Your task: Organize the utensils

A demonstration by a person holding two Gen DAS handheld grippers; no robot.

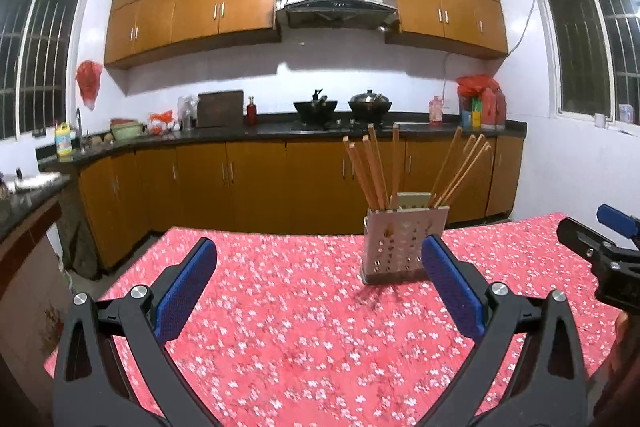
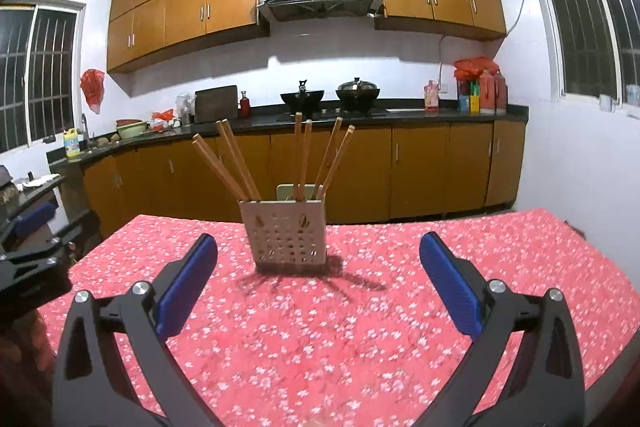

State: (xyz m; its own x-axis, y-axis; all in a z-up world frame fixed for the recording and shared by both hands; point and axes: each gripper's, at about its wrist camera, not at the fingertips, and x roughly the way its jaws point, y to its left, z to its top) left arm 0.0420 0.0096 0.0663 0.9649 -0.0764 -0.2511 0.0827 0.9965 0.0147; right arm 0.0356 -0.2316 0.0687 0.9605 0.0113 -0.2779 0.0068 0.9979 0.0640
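A white perforated utensil holder (image 1: 404,247) stands upright on the red flowered tablecloth (image 1: 300,327), with several wooden chopsticks (image 1: 374,171) fanned out of its top. It also shows in the right wrist view (image 2: 286,233), chopsticks (image 2: 304,159) leaning left, upright and right. My left gripper (image 1: 320,255) is open and empty, hovering above the cloth just left of and in front of the holder. My right gripper (image 2: 319,251) is open and empty, centred in front of the holder; part of it shows at the right edge of the left wrist view (image 1: 608,247).
The table's far edge (image 2: 400,223) lies just behind the holder. Beyond it runs a dark kitchen counter (image 2: 360,117) with woks, bottles and a sink, above brown cabinets. My left gripper shows at the left edge of the right wrist view (image 2: 36,247).
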